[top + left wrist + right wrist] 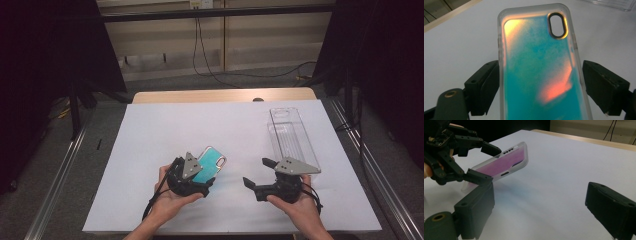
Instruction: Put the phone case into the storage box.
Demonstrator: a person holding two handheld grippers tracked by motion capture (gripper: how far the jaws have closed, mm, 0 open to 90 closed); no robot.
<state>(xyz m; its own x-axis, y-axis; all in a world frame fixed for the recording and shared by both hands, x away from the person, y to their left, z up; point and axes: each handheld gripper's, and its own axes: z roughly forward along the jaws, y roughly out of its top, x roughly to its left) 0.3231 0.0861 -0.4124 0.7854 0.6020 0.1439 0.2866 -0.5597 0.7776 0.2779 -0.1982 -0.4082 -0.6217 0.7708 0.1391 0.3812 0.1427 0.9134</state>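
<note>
The left gripper point(197, 177) holds a phone case point(211, 163) by its long edges, jaws wide and seemingly pressing, tilted above the white counter point(150, 145). The right gripper point(255, 175), beside it, stands with jaws wide apart, nothing between them.

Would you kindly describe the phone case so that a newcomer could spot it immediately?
On the white sheet covering the table, look at the left gripper. The phone case sits between its jaws, tilted off the sheet. Unlike the clear plastic box to the right, it is teal with orange glints.
</note>
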